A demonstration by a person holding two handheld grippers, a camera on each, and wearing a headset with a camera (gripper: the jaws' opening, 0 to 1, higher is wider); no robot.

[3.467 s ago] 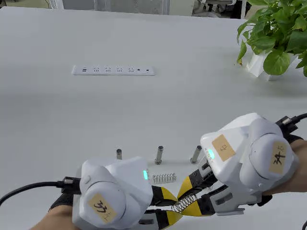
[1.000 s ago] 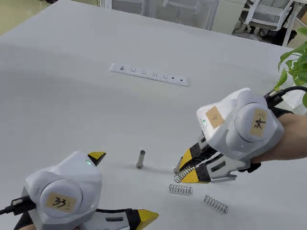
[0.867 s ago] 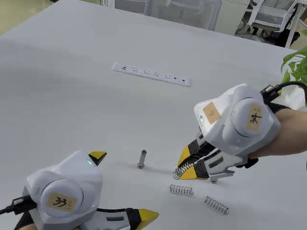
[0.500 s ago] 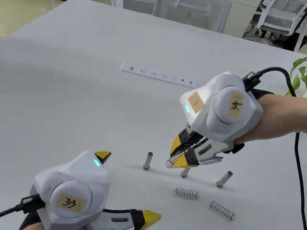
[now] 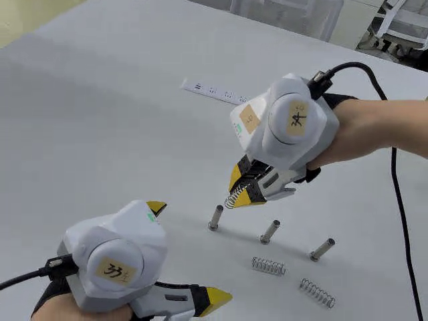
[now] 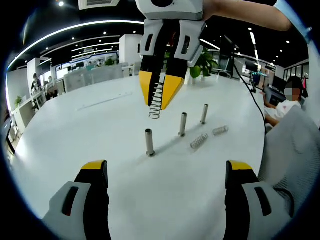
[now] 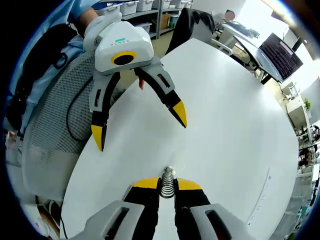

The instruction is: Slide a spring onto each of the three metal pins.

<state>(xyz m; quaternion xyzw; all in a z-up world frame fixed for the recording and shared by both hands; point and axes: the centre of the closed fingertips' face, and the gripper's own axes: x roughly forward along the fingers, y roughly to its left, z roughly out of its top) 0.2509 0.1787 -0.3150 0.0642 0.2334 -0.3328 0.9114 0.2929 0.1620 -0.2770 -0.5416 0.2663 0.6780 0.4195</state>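
Right gripper view: right gripper [image 7: 167, 181] pinched narrow on a spring [image 7: 167, 187], coil end poking past the yellow tips.

Left gripper view: held spring hanging just above the left pin [image 6: 148, 142], clear of its top, a little off its axis. Left gripper [image 6: 167, 166] spread wide, nothing held.

Head view: three pins standing in a row on the table [image 5: 100, 134], all bare. Middle pin [image 5: 269, 231] and right pin [image 5: 322, 249] alongside. First loose spring [image 5: 269, 266] and second loose spring [image 5: 317, 293] lying flat just beside them.

Step judged: first spring onto left pin. Square coil axis to pin, bring open end over the tip, lower straight. Light grip, no crushing of the coil. Release only once well down the pin.

Writing: right sticker [image 5: 297, 118], handwritten, roughly "34". Left sticker [image 5: 115, 271], handwritten, not surely legible.
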